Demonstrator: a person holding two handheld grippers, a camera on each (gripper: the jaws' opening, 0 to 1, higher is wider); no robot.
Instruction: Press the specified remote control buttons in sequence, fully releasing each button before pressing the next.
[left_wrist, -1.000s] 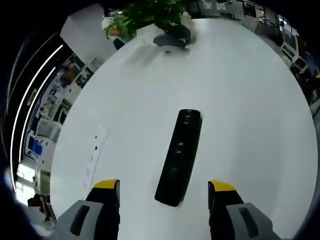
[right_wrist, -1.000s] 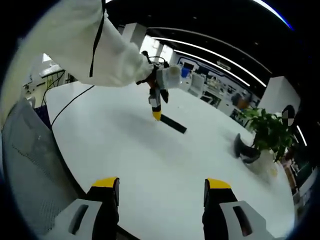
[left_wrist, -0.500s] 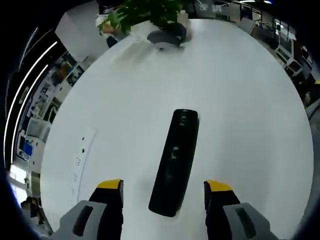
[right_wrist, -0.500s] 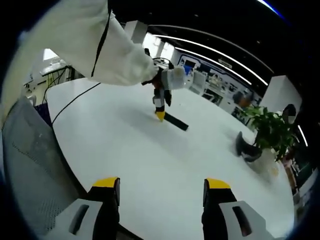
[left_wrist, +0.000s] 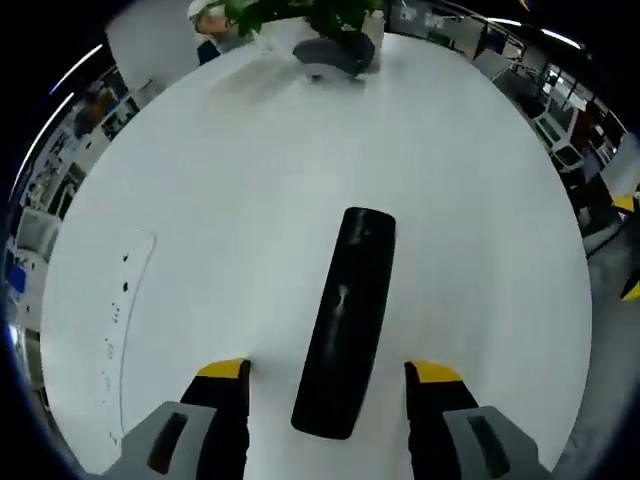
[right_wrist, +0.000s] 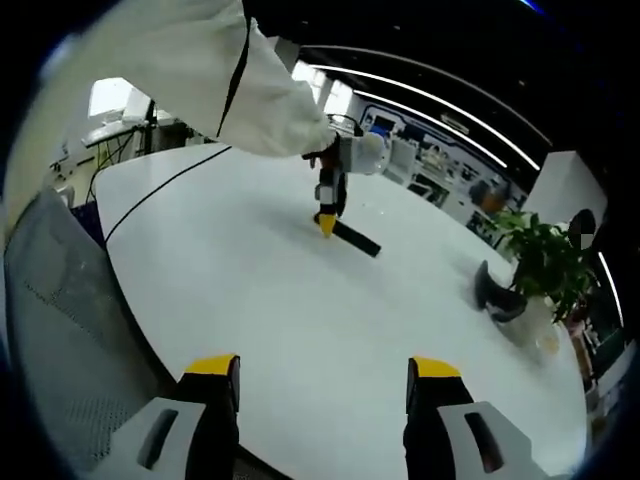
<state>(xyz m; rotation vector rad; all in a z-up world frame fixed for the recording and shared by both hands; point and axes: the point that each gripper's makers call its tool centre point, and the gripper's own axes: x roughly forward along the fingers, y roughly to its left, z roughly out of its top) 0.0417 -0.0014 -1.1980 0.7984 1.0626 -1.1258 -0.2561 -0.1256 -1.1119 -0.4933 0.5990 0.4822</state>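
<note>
A long black remote control (left_wrist: 349, 316) lies flat on the white round table (left_wrist: 250, 180), its near end between the jaws of my left gripper (left_wrist: 327, 372), which stands open just above it. In the right gripper view the same remote (right_wrist: 356, 239) is a small dark bar far across the table, with the left gripper's yellow-tipped fingers (right_wrist: 326, 222) pointing down at its end, held by a person's white-sleeved arm (right_wrist: 240, 85). My right gripper (right_wrist: 322, 367) hangs open over bare table near the front edge, holding nothing.
A potted green plant (left_wrist: 300, 18) and a dark rounded object (left_wrist: 330, 55) stand at the table's far side; they appear as plant (right_wrist: 540, 262) and dark object (right_wrist: 495, 295) at the right. A flat white strip (left_wrist: 120, 310) lies left of the remote. A grey mesh chair (right_wrist: 60, 340) sits by the near edge.
The left gripper has dropped lower and moved forward over the remote, so the remote's near end now lies between its jaws. The right gripper has stayed nearly still.
</note>
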